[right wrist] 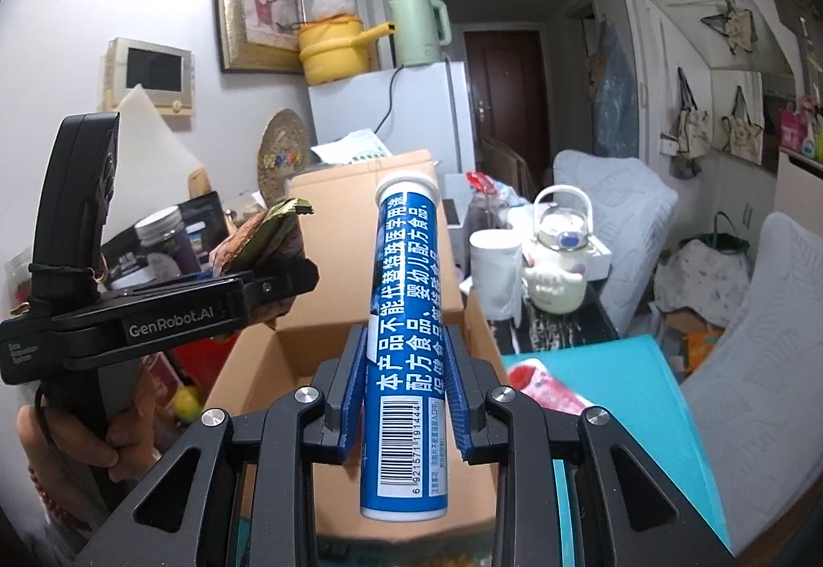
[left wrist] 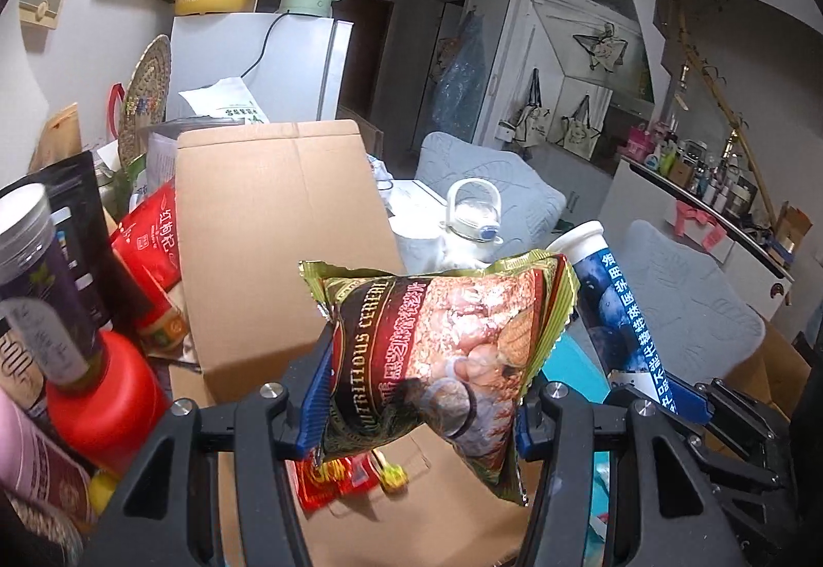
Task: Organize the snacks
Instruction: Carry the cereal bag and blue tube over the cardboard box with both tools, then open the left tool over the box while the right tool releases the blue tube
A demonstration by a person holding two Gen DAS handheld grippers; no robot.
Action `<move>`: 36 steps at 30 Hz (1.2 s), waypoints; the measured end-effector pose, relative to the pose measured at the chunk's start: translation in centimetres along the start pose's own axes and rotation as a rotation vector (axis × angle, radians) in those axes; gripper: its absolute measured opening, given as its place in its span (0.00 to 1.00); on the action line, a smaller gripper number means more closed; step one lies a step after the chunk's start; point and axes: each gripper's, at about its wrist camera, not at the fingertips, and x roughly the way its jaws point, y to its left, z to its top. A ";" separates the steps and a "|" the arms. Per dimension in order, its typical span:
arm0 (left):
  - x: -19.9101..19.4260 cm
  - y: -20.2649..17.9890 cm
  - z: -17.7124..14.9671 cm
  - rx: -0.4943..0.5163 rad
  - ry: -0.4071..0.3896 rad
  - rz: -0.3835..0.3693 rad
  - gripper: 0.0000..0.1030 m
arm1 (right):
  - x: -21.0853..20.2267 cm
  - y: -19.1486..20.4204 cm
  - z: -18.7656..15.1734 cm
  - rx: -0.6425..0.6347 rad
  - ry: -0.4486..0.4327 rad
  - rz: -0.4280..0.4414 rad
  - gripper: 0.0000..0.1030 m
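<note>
My left gripper (left wrist: 416, 392) is shut on a green and red cereal packet (left wrist: 442, 351) and holds it above the open cardboard box (left wrist: 267, 217). A red snack packet (left wrist: 334, 477) lies inside the box below it. My right gripper (right wrist: 406, 392) is shut on a blue tube with a white cap (right wrist: 406, 330), held upright over the same cardboard box (right wrist: 288, 361). The tube also shows in the left wrist view (left wrist: 622, 309), to the right of the packet. The left gripper with its cereal packet (right wrist: 262, 243) shows at the left of the right wrist view.
Jars, a red bottle (left wrist: 103, 397) and red pouches (left wrist: 149, 258) crowd the left of the box. A white kettle-shaped bottle (right wrist: 558, 258) and a white cup (right wrist: 496, 273) stand to the right. A teal surface (right wrist: 617, 392) with a red packet (right wrist: 545, 387) lies at the right.
</note>
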 end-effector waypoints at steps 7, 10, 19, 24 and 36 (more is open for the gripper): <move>3.8 1.8 -0.5 -0.038 0.068 0.042 0.52 | 3.7 -0.4 -0.2 0.021 0.068 0.021 0.27; 5.1 2.2 -0.8 -0.035 0.103 0.074 0.52 | 5.2 -0.7 -0.8 0.034 0.091 0.025 0.27; 8.2 2.5 -1.7 0.006 0.199 0.150 0.52 | 8.6 -1.2 -2.4 0.042 0.195 0.017 0.27; 9.5 3.3 -2.2 -0.007 0.262 0.170 0.52 | 9.7 -1.3 -3.0 0.047 0.230 0.006 0.27; 12.8 4.2 -3.7 0.006 0.439 0.235 0.53 | 11.8 -1.0 -4.3 0.035 0.311 -0.031 0.28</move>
